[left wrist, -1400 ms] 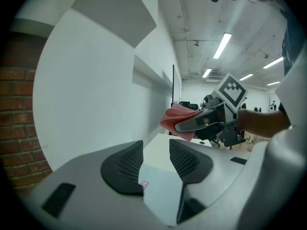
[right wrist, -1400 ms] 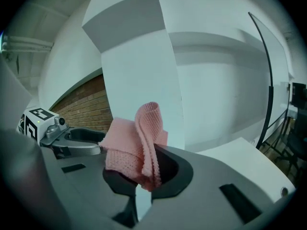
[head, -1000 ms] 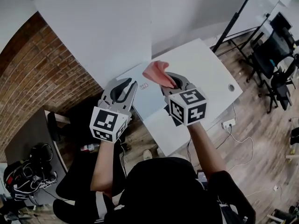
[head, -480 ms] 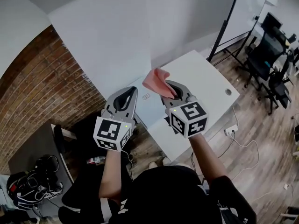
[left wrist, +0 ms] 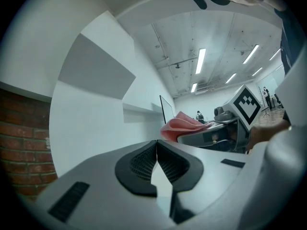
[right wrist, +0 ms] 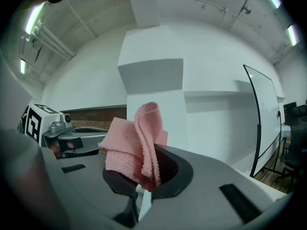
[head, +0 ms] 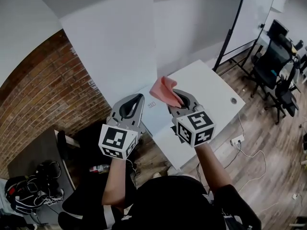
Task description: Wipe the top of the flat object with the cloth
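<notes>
My right gripper point(head: 175, 94) is shut on a crumpled pink cloth point(head: 164, 90), which sticks up from its jaws point(right wrist: 135, 147). It is held level, above the white table point(head: 206, 78). A pale flat sheet point(head: 156, 117) with a small label lies on the table's near-left part, below and between the two grippers. My left gripper point(head: 139, 97) is shut with nothing in it, its pads point(left wrist: 144, 161) pressed together. It hangs beside the right one, off the table's left edge. The left gripper view shows the cloth point(left wrist: 184, 123) to its right.
A brick wall point(head: 43, 95) and a white pillar point(head: 115, 47) stand behind the table. Office chairs point(head: 273, 61) and a whiteboard stand point(head: 235, 25) are at the right. A power strip point(head: 236, 127) and cables lie on the wooden floor. A dark desk point(head: 29, 152) with cables is at the lower left.
Both grippers have risen away from the table, the right one still carrying the pink cloth. The left jaws have closed to a tight line.
</notes>
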Motion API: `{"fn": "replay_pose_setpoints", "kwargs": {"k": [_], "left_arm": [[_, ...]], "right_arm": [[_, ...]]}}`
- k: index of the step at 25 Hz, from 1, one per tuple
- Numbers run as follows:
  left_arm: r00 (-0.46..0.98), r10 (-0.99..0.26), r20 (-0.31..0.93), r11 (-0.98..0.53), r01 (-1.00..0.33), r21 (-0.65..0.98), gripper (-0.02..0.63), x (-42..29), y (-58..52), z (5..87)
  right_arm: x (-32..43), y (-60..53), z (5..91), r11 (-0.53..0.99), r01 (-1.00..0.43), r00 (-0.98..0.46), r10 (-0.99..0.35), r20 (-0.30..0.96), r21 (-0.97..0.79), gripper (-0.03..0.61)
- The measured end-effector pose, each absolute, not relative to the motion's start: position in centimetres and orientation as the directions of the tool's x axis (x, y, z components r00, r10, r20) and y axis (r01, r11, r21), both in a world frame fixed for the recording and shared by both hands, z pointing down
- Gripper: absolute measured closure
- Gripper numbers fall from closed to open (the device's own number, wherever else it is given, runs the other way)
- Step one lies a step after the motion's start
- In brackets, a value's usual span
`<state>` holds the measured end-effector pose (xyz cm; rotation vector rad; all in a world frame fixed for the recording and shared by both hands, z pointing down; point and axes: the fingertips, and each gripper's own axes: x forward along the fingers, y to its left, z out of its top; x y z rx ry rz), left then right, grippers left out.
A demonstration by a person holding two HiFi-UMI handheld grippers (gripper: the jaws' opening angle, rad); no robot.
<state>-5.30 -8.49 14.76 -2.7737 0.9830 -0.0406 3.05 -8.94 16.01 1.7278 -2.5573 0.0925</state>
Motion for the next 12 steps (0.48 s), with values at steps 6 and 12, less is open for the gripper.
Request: {"fn": "replay_pose_setpoints", "kwargs": {"k": [6,12], "left_arm": [[0.783,-0.62,-0.047,-0.766,-0.617,-0.18,0.598,-5.32,-8.05,14.68],[0.791,-0.61,-0.049,-0.775,-0.609,-0.172,0.598,-4.83,-7.65,14.53]], "right_arm": [[3.29,-8.49,15.91,0.366,-0.931,-0.366,-0.927,0.082,-0.018,0.534],[3.74,-8.0,15.78,0.359,-0.933,-0.359,-0.929,0.085,-0.021,0.534]]}}
